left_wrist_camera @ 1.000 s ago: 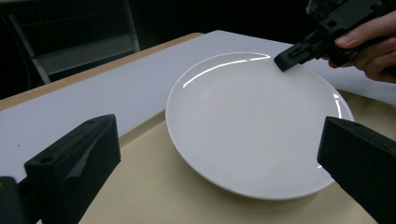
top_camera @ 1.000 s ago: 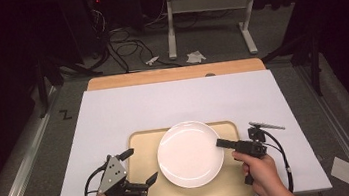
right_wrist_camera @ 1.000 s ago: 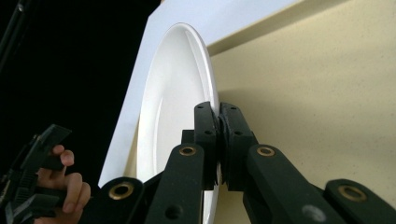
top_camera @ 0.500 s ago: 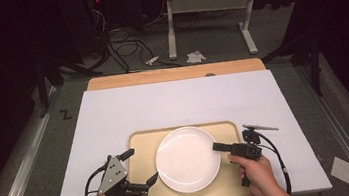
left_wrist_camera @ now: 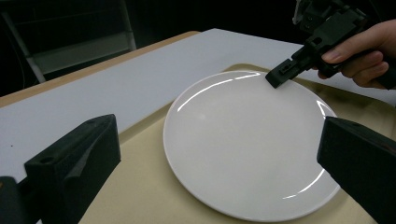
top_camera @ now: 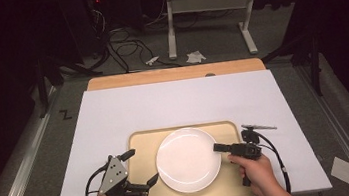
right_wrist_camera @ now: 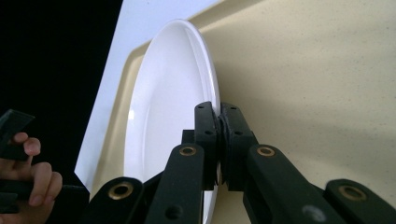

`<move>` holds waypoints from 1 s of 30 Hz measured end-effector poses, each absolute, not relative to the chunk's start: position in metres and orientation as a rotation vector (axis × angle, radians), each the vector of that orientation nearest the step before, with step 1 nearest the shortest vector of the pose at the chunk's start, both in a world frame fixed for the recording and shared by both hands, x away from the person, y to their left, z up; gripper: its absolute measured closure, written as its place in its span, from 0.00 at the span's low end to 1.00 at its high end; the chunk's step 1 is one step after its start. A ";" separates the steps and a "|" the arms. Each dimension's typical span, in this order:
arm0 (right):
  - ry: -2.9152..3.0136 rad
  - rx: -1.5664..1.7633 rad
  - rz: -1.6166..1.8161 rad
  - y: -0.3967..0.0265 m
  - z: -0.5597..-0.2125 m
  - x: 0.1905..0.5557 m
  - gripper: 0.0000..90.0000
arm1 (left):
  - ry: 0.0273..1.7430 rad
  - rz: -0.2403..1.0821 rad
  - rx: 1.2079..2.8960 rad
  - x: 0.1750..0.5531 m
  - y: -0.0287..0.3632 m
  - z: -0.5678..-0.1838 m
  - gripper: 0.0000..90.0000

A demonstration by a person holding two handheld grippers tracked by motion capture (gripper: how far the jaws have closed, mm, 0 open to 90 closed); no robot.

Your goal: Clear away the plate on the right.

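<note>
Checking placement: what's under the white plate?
The white plate lies on a beige tray, right gripper clamped on its rim. The tray surface beneath the plate is hidden.

1. The high view hangs above the table's (top_camera: 178,102) near edge, facing forward and down, far off
2. The left gripper view sits low, facing across the plate (left_wrist_camera: 247,144), close
3. The right gripper view is rolled sideways, right at the plate's rim; all share the plate
</note>
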State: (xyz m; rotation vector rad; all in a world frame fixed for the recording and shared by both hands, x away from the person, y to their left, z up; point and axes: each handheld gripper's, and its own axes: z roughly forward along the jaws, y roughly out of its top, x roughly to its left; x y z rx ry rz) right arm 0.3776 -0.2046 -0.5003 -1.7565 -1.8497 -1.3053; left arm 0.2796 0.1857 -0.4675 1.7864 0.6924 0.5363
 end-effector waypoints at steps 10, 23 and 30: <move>-1.877 -1.763 -1.265 -0.205 -0.503 0.381 0.97 | 0.687 0.531 1.793 0.280 0.185 -0.468 0.01; -1.929 -1.760 -1.225 -0.206 -0.506 0.383 0.95 | 0.679 0.527 1.802 0.279 0.184 -0.468 0.01; -1.952 -1.765 -1.203 -0.207 -0.508 0.384 0.94 | 0.677 0.527 1.806 0.279 0.184 -0.468 0.01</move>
